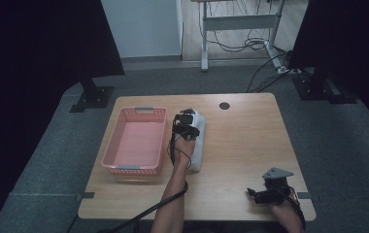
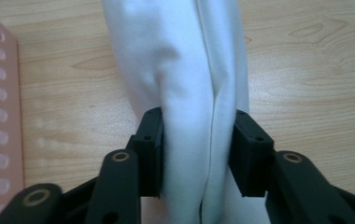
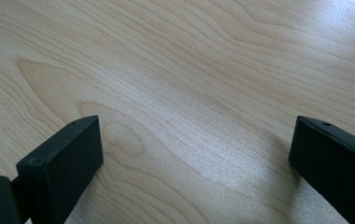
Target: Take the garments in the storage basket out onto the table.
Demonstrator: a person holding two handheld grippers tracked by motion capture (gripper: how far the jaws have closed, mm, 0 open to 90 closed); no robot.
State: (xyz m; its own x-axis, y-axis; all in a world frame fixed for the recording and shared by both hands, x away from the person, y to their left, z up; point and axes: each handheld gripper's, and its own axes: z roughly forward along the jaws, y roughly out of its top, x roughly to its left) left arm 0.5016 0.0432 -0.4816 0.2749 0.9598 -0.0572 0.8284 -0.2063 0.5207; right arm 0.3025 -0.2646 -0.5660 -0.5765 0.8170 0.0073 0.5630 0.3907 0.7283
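On a wooden table (image 1: 241, 145), a pink basket (image 1: 135, 141) stands with a white cloth (image 1: 198, 145) lying just beside its right wall. The left gripper (image 2: 196, 154) pinches a fold of that cloth between its jaws, while the right gripper (image 1: 260, 194), jaws spread wide and holding nothing, rests well apart from the basket at the table's near right corner.

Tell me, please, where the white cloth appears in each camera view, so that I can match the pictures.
High view: the white cloth lies mid-table, just right of the pink basket, under the left gripper.
Left gripper view: the cloth runs down the centre, pinched between the jaws.
Right gripper view: the cloth is not in this picture; the right gripper is open over bare wood.
Shared landmark: the wooden table.
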